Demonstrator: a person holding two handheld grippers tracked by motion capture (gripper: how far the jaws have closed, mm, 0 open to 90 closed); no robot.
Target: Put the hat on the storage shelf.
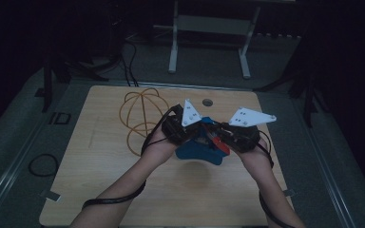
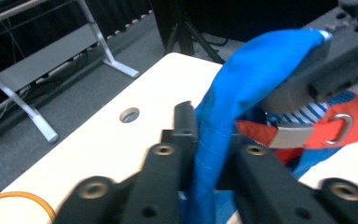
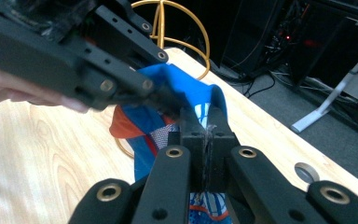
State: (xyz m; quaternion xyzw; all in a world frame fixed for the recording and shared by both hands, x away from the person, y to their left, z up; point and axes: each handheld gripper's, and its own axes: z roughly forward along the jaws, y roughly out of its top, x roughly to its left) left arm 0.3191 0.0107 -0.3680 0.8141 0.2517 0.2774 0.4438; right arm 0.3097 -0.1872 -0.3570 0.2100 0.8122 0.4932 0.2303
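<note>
Both tools grip the blue garment (image 1: 197,149) near the middle of the wooden surface (image 1: 104,175), just right of the orange wire frame (image 1: 140,116). The left tool (image 2: 204,140) is clamped on a blue fold; the left gripper view reveals a red strap (image 2: 307,130) with metal ring. The right tool (image 3: 205,126) pinches the fabric's edge.

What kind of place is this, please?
Probably a lab or recording studio, not a home: a bare wooden table with a cable hole, dark curtains behind, cables on grey carpet, and a metal stand frame beyond it.
</note>
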